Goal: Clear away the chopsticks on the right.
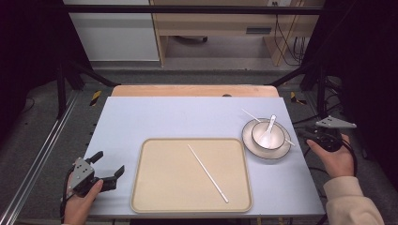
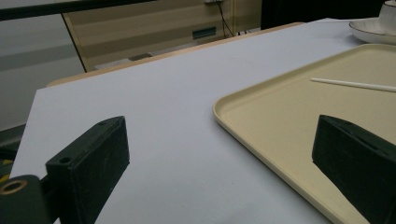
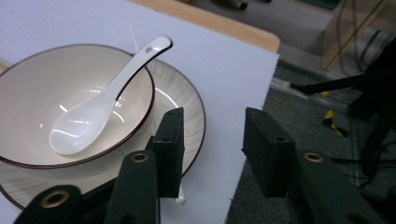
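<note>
At the lower left of the high view, the left gripper (image 1: 104, 168) rests in a hand at the counter's (image 1: 155, 117) near left corner, its jaws spread wide with nothing between them. In the left gripper view those jaws stand far apart over bare counter, one just over the near rim of the tray (image 2: 261, 135).

In the middle of the high view the beige tray (image 1: 155, 187) lies flat, and one white chopstick (image 1: 208, 173) lies on it, slanting from upper left to lower right.

To the right of the tray sits a plate (image 1: 248, 136) with a bowl (image 1: 277, 136) on it. A white spoon (image 1: 268, 132) lies in the bowl, handle leaning on the far rim. A second chopstick (image 1: 250, 115) lies across the plate, under the bowl.

At the right edge of the frame, the right gripper (image 1: 307, 134) is held just beside the plate, off the counter's edge. In the right gripper view its jaws are partly open and grip nothing; one hangs over the plate's rim (image 3: 194, 116), the other beyond the counter's edge.
</note>
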